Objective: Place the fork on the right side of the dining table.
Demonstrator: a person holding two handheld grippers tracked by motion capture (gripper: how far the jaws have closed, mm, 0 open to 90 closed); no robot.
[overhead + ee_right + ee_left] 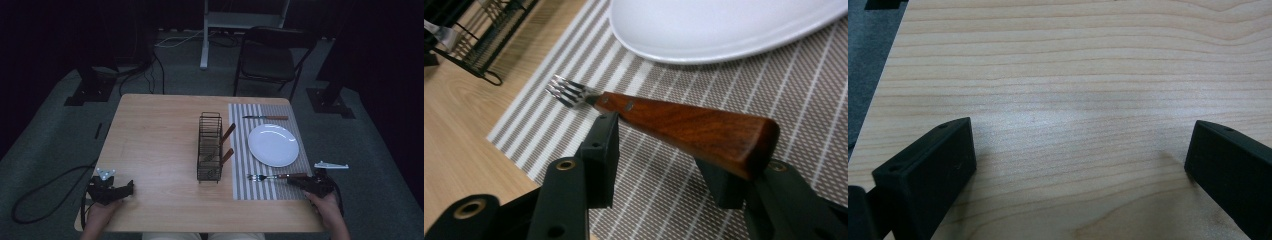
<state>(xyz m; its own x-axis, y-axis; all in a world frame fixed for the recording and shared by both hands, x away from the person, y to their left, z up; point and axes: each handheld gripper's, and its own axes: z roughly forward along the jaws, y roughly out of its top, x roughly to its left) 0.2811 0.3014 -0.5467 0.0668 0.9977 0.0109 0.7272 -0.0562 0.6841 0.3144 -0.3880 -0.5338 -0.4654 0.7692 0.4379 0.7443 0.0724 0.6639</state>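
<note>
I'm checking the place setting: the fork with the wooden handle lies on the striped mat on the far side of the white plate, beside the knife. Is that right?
Not quite. The fork lies on the striped mat on the near side of the white plate, by the right gripper; the knife lies alone on the far side. The high view shows it.

Left claw point(129, 189) gapes; right claw point(296, 181) part-open.
</note>
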